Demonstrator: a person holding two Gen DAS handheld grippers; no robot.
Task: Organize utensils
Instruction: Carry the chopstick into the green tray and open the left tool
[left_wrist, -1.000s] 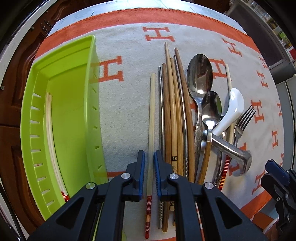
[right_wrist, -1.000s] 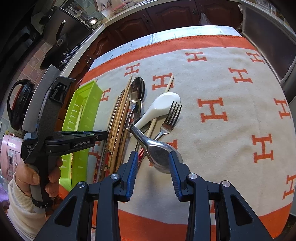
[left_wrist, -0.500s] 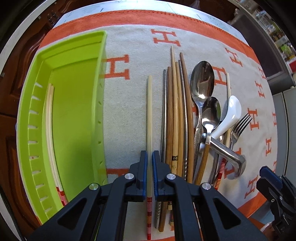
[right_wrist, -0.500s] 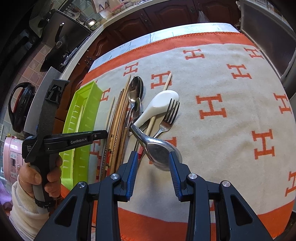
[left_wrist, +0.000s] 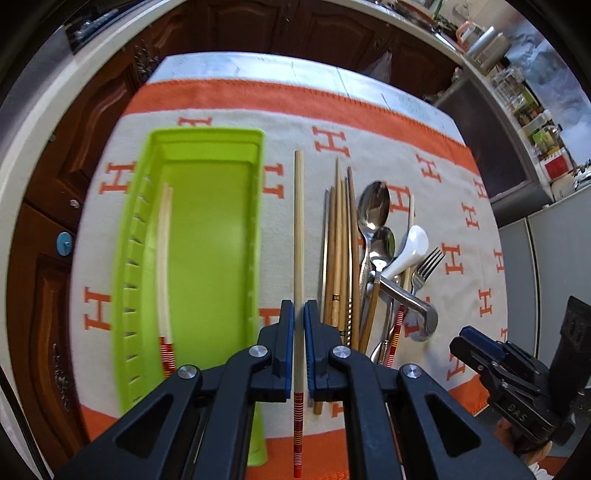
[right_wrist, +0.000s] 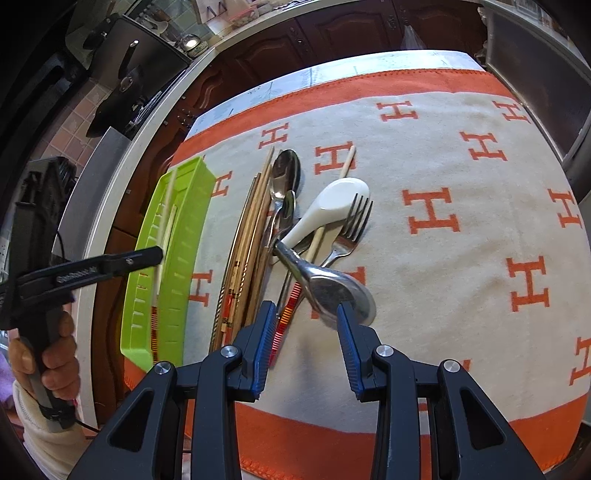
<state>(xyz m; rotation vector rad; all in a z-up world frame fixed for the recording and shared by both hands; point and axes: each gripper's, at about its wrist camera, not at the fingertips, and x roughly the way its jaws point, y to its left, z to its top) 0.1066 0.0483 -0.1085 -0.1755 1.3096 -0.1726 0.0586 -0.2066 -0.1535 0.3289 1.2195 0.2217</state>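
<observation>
Lifted off the cloth: chopstick (left_wrist: 298, 236); tray (left_wrist: 207, 147) holds one.

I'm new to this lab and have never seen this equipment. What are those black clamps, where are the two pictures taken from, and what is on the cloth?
No robot here: a person holds a two-finger gripper in each hand, each carrying a fisheye camera looking along its fingers. The left gripper is shut on a pale chopstick with a red-striped end. The right gripper hovers open over a pile of utensils: wooden chopsticks, metal spoons, a white spoon and a fork. The green tray already holds matching chopsticks.
</observation>
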